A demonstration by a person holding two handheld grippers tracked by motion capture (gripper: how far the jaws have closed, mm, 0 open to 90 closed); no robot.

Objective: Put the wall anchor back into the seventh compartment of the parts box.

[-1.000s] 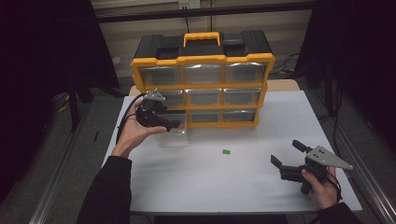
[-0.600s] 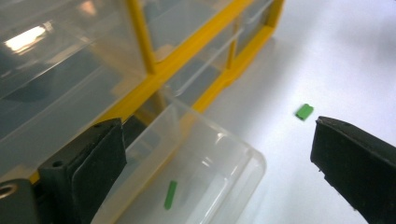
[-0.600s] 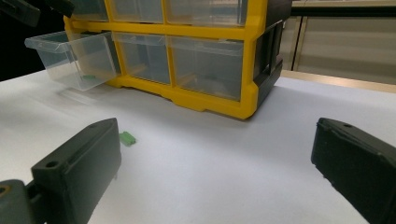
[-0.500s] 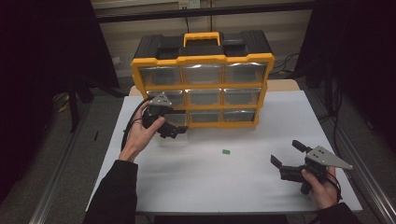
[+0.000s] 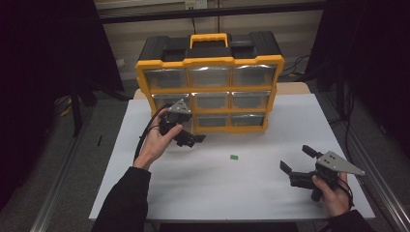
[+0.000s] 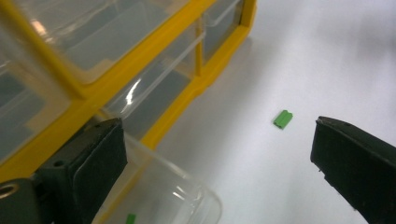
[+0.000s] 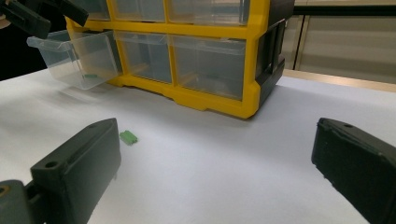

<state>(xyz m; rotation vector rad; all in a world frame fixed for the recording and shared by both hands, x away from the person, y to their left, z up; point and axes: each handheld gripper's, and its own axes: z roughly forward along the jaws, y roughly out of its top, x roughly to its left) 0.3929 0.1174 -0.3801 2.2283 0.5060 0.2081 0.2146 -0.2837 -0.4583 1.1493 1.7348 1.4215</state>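
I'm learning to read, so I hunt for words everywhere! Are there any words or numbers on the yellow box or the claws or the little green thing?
None can be read.
Yellow drawer box: no label or number shows on its frame or clear drawers.
Small green piece: plain, no marks.
Left claw and right claw: plain black, no writing shows.

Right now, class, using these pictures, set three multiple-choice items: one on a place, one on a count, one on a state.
1. Where does the loose green piece lie?
A. on the white table
B. on the organiser's handle
C. between the right tongs

2. How many drawers across in the organiser's top row?
A. two
B. three
C. five

3. The bottom-left drawer is:
A. shut
B. pulled out
C. removed onto the floor

Answers: A, it rests on bare tabletop; B, three clear fronts show; B, it juts out from the frame.
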